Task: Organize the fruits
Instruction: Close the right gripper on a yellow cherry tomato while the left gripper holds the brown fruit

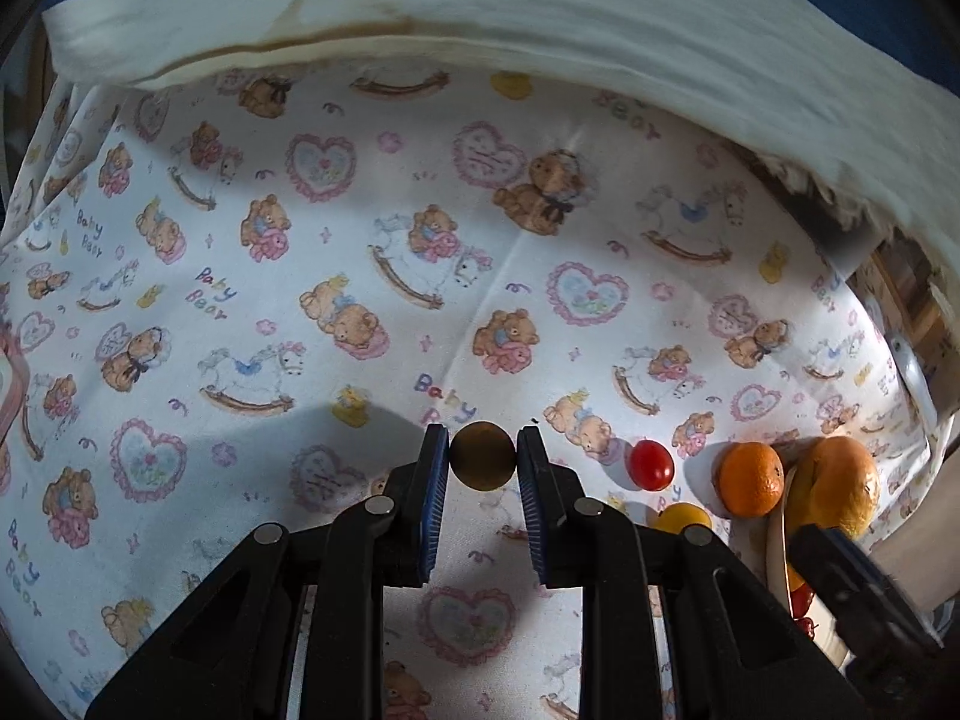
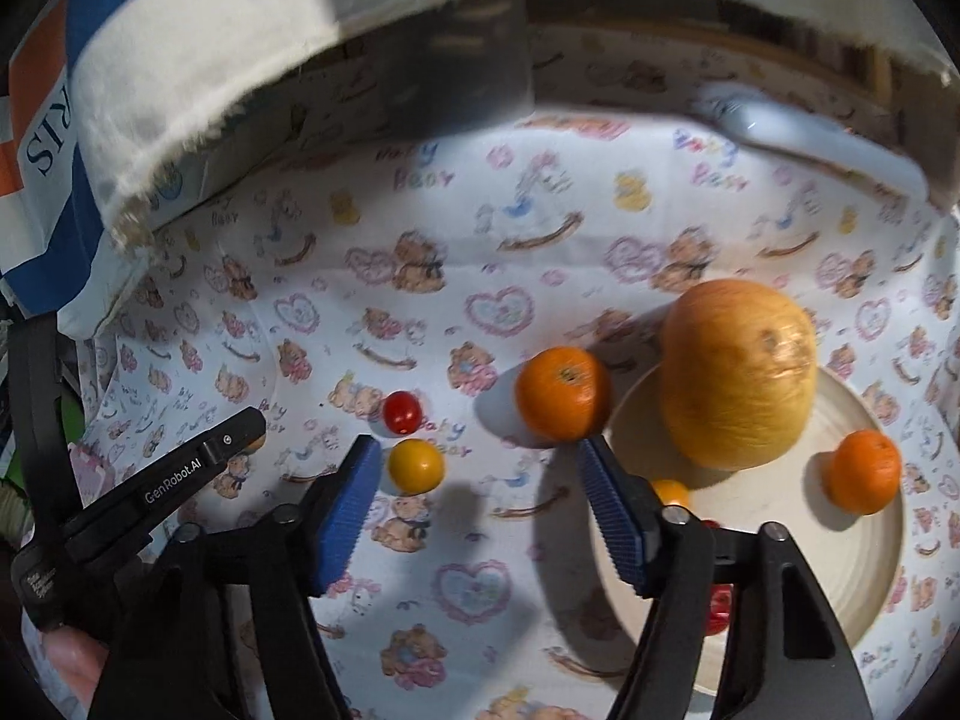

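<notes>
My left gripper is shut on a small brownish-yellow round fruit above the teddy-bear print cloth. To its right lie a red cherry tomato, a yellow one, a mandarin and a large orange fruit. My right gripper stands open with only cloth between its fingers. The yellow tomato sits by its left fingertip, and the mandarin just past its right one. The large fruit and a second mandarin rest on a cream plate.
A thick cream folded cloth overhangs the far side. Small yellow and red fruits lie on the plate behind the right finger. The left gripper's finger reaches in from the left, with a hand below it. A blue-and-white bag stands far left.
</notes>
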`<state>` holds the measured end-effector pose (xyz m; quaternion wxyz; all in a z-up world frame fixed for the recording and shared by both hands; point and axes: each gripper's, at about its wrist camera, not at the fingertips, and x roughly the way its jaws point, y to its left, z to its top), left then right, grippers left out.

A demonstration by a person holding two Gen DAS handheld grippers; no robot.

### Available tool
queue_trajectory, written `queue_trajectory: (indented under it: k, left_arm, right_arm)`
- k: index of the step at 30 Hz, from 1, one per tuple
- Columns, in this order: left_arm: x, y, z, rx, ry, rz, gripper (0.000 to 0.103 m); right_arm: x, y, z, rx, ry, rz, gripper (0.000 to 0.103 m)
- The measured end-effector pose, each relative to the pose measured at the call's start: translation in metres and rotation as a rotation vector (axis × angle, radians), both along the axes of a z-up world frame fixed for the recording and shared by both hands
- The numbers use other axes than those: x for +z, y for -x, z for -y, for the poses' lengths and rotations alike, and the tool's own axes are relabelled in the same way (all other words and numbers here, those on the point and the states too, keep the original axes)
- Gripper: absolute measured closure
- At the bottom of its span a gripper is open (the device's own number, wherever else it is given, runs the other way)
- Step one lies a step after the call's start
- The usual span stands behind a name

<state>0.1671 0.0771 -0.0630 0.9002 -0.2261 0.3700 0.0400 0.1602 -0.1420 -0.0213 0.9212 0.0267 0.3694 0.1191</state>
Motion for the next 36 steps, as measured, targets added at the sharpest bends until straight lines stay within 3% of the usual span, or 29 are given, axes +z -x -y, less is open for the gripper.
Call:
queue_trajectory:
  k: [9,15,26,36]
  left_arm:
    - [0.005,0.0,0.025,0.017,-0.106,0.038,0.081]
    - [0.009,0.002,0.027,0.014,-0.127,0.062,0.081]
    - [0.013,0.007,0.028,0.016,-0.126,0.073,0.081]
    - [0.028,0.018,0.047,0.008,-0.189,0.139,0.081]
  right_arm:
    - [-0.025,-0.02,-0.017,0.072,-0.033,-0.102,0.056]
    - [-0.034,-0.026,-0.024,0.088,-0.022,-0.112,0.065]
    - [-0.04,-0.029,-0.034,0.087,0.006,-0.108,0.073]
    - [-0.02,-0.004,-0.003,0.072,0.014,-0.024,0.074]
